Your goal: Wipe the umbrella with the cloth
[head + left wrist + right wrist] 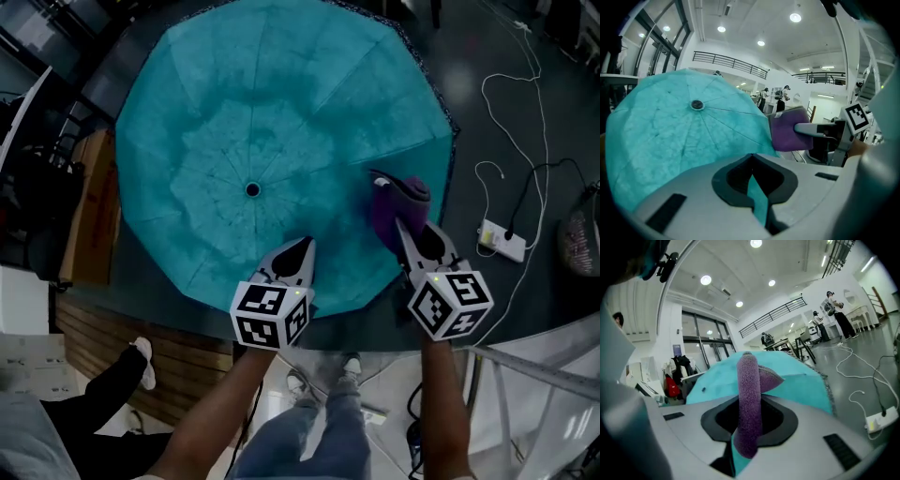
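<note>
An open teal umbrella [253,141] lies canopy-up below me, its black tip [252,189] in the middle. My left gripper [305,246] rests on the canopy's near edge. In the left gripper view its jaws [751,157] are shut, with a strip of the teal umbrella [670,136] pinched between them. My right gripper [403,225] is shut on a folded purple cloth [398,202], which touches the canopy's right side. The cloth [749,399] stands upright between the right gripper's jaws with the umbrella [797,380] behind it. From the left gripper view, the cloth [787,131] shows at the canopy's right edge.
A white power strip [502,241] with trailing cables lies on the dark floor to the right. At the left a wooden board [89,206] runs along the umbrella. A metal rail [534,366] crosses the lower right. A person's shoe [142,361] shows at lower left.
</note>
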Demonstrator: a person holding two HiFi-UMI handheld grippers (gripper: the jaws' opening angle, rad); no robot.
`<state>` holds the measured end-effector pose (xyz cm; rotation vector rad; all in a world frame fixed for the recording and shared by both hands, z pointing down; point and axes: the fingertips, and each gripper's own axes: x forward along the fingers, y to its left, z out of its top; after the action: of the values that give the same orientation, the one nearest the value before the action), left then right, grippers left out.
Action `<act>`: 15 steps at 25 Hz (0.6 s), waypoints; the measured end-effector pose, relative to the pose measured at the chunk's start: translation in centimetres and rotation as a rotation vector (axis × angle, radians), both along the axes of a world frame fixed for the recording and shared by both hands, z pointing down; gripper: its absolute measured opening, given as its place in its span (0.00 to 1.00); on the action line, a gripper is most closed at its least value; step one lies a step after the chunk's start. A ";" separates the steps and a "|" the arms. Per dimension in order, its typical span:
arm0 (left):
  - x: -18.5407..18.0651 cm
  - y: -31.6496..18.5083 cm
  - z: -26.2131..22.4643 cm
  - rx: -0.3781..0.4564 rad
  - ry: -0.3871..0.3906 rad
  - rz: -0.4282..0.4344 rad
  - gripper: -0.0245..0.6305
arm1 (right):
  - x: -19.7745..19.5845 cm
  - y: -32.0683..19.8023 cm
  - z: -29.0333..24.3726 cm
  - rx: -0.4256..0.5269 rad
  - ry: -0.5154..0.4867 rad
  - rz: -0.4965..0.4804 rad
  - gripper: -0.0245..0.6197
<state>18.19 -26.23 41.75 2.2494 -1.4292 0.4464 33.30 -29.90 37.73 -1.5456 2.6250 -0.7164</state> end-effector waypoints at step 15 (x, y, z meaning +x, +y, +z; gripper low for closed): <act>-10.1 2.6 -1.4 0.034 -0.030 -0.013 0.04 | -17.4 4.2 -2.2 0.018 -0.297 -0.127 0.16</act>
<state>8.06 -23.61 40.34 2.2679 -1.4761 0.4564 15.89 -25.65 35.55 -1.1708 2.5134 -0.8531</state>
